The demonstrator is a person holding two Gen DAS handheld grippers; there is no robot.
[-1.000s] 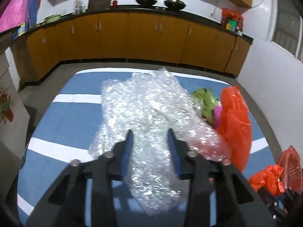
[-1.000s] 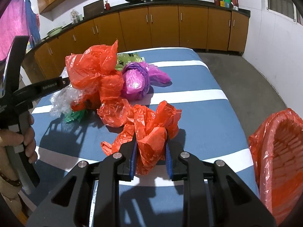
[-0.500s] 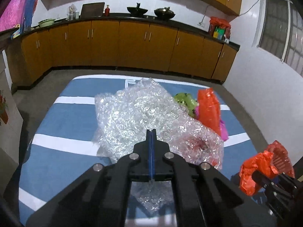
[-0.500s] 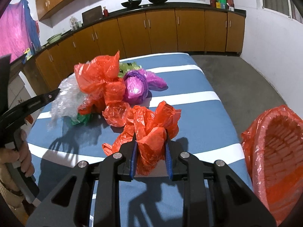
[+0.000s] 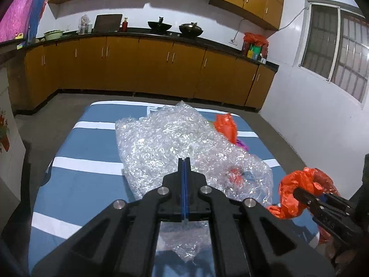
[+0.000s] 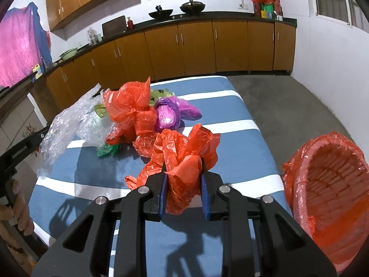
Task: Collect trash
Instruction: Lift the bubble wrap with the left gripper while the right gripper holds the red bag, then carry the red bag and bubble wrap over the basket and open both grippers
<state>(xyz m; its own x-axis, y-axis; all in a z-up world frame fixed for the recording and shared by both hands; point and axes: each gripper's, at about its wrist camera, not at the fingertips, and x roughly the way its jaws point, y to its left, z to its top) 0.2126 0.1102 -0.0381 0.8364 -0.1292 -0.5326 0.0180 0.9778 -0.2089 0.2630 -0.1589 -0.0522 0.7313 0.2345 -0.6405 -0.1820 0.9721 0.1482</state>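
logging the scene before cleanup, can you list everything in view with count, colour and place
bubble wrap: one, clear, lifted at table's left, pinched in left gripper
orange bags: two; one bunch in right gripper, one mid-table
purple bag: one, behind the held bunch
green scraps: some, under the pile
basket: one, orange-lined, right of table
table: one, blue with white stripes
cabinets: brown, along wall
woks: two, dark, on counter
left gripper: fingers shut
right gripper: fingers clamped on bag
hand: one, left edge

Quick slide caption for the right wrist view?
Right gripper clamps orange plastic bag beside lined basket.
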